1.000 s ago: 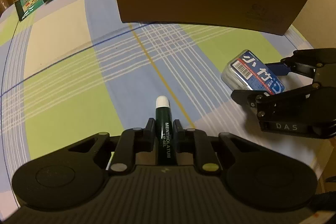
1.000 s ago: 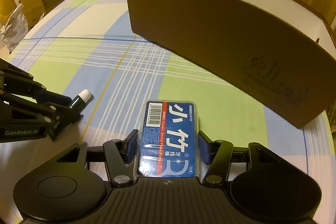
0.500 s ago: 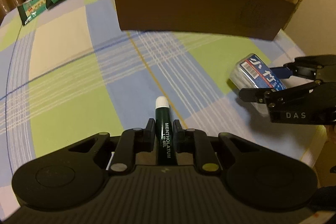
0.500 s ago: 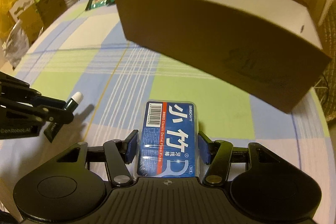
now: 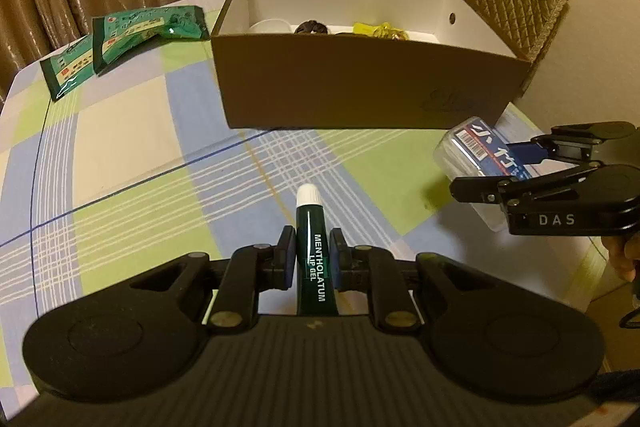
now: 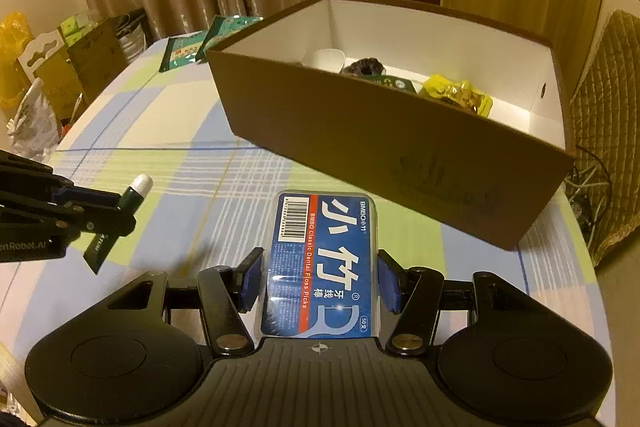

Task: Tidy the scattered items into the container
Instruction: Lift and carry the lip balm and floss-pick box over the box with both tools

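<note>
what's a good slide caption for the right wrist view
Right gripper holds a floss pick box above the checked tablecloth, facing the open cardboard box.

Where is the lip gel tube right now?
The lip gel tube is clamped in the left gripper, held above the checked tablecloth short of the brown box; the right wrist view shows it at far left.

Matt cardboard box (image 5: 360,83), glossy plastic floss case (image 6: 324,263), woven checked tablecloth (image 5: 132,195)
</note>
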Available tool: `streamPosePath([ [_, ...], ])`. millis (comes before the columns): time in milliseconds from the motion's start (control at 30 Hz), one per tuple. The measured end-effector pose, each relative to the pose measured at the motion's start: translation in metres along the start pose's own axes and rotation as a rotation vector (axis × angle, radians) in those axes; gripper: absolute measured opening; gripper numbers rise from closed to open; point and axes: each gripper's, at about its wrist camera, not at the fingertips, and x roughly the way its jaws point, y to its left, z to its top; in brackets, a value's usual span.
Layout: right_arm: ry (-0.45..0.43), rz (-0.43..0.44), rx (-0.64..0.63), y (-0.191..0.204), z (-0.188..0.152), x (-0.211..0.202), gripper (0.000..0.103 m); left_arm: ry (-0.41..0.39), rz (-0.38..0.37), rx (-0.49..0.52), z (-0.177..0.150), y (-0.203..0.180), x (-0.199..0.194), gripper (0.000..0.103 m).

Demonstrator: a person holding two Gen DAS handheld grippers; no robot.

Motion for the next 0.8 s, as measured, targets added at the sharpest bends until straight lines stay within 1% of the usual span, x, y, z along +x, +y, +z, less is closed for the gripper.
streamPosePath([
  [267, -0.001, 0.006, 0.006, -0.002, 0.009, -0.009, 0.055, -0.03, -0.021, 0.019, 0.009, -0.008, -0.005, 0.013],
  [467, -0.004, 0.003, -0.001, -0.005, 0.016, -0.014, 0.055, -0.058, -0.032, 0.034, 0.022, -0.014, -0.006, 0.013],
  [800, -0.043, -0.005, -0.025, -0.012, 0.036, -0.021, 0.055, -0.114, -0.045, 0.068, 0.051, -0.024, -0.005, 0.013],
])
